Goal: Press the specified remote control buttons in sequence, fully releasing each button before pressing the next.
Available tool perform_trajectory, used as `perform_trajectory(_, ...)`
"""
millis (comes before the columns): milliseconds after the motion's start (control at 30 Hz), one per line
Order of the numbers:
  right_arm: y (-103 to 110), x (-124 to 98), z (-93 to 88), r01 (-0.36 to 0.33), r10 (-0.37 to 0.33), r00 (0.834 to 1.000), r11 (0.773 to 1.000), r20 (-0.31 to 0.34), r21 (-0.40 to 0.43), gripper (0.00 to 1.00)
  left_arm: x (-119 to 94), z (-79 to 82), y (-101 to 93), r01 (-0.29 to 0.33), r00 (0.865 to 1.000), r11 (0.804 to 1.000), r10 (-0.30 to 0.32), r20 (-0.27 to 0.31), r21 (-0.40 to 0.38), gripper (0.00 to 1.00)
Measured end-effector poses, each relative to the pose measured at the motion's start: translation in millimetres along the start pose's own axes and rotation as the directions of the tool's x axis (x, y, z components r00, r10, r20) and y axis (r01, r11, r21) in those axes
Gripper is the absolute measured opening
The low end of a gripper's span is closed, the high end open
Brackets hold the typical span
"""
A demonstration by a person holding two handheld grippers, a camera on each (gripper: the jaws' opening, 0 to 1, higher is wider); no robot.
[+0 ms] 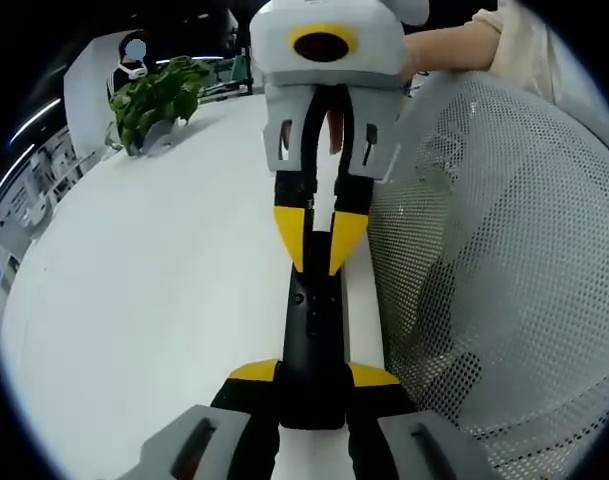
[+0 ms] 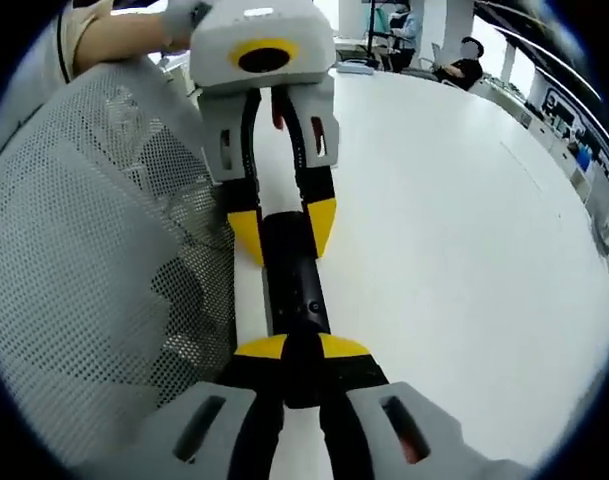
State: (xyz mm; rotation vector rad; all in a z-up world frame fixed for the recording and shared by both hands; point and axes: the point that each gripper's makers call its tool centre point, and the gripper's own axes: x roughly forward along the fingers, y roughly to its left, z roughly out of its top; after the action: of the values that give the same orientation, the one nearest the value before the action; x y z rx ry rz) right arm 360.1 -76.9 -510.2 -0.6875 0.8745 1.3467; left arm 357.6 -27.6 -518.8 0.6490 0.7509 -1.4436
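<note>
A slim black remote control [image 1: 314, 320] lies lengthwise on the white table [image 1: 164, 290], between two grippers that face each other. My left gripper [image 1: 314, 375] is shut on the remote's near end, one yellow tip on each long side. My right gripper [image 1: 319, 245] comes in from the far side with its yellow tips drawn together on the remote's top face. In the right gripper view the remote [image 2: 296, 275] runs from my right gripper [image 2: 302, 348] up to the left gripper [image 2: 284, 232], which clamps its far end. Small buttons show on the remote's face.
A white mesh chair back [image 1: 504, 260] stands close along the table edge beside the remote, also seen as a mesh chair back [image 2: 94, 260]. A person's arm [image 1: 464, 45] reaches over it. A leafy green plant [image 1: 159, 100] sits at the table's far corner. Seated people [image 2: 464, 60] are behind the table.
</note>
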Motion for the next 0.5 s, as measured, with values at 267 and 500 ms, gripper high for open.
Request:
perform_trajectory(267,-0.6,3.3,0.7,0.004,-0.006,0.999,0.997,-0.036,-0.072,0.08,0.3,-0.3,0.3,0.001,1.000,1.000,-0.001,0.000,0.002,0.24)
perform_trajectory(500,-0.9,5.3,1.3,-0.005,0.000,0.999,0.995,-0.053,-0.095,0.07,0.4,-0.4,0.2,0.000,1.000,1.000,0.000,0.000,0.004,0.24)
